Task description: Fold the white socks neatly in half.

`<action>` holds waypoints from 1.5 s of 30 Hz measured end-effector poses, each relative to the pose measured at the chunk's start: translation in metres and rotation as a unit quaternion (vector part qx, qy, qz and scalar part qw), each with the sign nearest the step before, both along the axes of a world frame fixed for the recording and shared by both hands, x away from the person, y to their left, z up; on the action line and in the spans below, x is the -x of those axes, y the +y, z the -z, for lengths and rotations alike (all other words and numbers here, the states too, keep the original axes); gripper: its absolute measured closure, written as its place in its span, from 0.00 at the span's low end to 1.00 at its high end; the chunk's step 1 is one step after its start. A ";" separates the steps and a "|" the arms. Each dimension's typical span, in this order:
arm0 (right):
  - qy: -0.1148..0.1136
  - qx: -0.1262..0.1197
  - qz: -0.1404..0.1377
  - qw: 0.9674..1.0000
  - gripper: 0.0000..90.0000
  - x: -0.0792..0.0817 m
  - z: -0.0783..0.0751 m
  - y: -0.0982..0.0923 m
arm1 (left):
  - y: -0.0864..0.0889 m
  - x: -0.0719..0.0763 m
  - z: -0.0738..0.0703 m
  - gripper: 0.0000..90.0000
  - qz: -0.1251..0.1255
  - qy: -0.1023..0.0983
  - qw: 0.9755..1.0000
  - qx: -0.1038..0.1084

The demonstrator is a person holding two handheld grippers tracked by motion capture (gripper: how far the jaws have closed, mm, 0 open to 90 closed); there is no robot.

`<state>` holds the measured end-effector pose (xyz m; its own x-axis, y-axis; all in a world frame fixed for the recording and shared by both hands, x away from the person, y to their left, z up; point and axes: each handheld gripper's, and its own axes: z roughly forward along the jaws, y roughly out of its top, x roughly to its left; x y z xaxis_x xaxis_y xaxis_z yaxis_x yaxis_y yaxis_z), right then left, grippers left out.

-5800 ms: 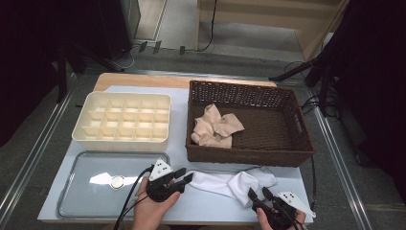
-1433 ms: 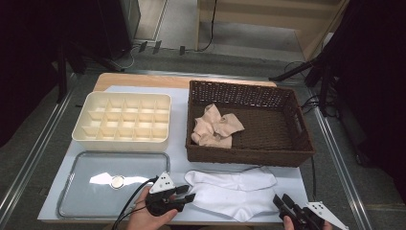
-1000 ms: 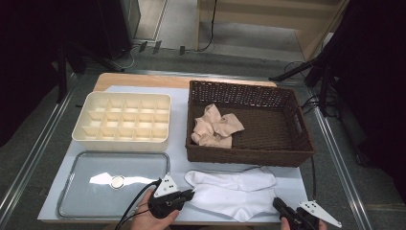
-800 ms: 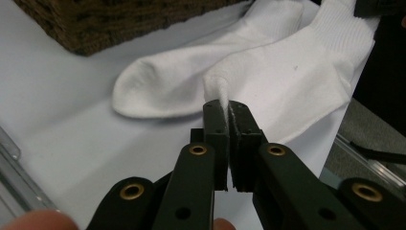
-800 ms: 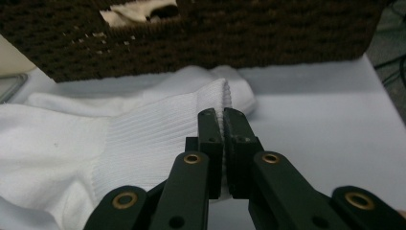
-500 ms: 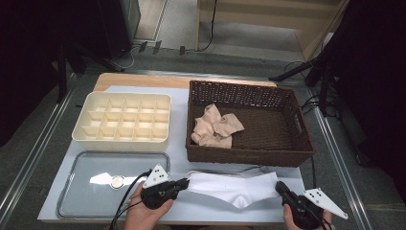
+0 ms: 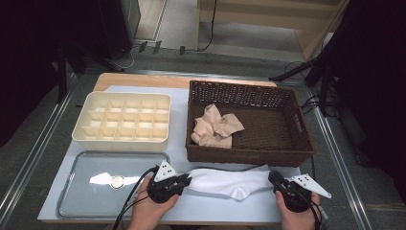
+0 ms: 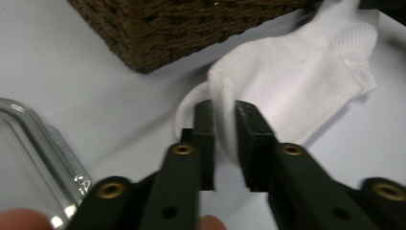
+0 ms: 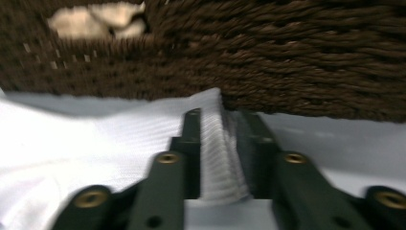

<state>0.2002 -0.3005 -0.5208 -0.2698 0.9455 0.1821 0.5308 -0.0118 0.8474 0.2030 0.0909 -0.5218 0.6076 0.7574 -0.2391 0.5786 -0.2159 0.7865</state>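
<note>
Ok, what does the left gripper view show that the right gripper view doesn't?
Left gripper view: the metal tray, its rounded corner beside the tongs, and the sock's far end lying flat. Right gripper view: the beige cloth in the basket. Both: the white sock loosely between the left tongs and the right tongs, which have just been opening, plus the wicker basket and the table.

I'm working in what looks like a lab or recording studio: my counter [image 7: 119, 88] is a white sheet over a wooden board on metal rails, ringed by dark curtains, black stand legs [image 7: 306, 72] and cables [image 7: 208, 28] trailing across a grey carpeted floor, with plain plywood furniture [image 7: 268, 19] behind
</note>
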 end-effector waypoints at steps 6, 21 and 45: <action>0.005 -0.037 0.038 0.999 0.61 0.008 0.005 -0.012 | 0.004 -0.007 0.001 0.59 -0.036 0.012 0.999 0.035; 0.008 -0.047 0.015 0.999 0.88 0.008 0.022 -0.005 | -0.010 -0.008 0.006 0.97 -0.023 0.044 0.999 0.015; -0.012 -0.026 -0.030 0.999 0.85 0.029 0.010 -0.008 | 0.001 0.012 0.007 0.98 -0.010 0.044 0.999 0.031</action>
<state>0.1712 -0.3086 -0.5304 -0.3311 0.9168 0.2235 0.5107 -0.0250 0.8594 0.1906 0.0923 -0.5284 0.5678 0.7507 -0.3378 0.6492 -0.1561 0.7444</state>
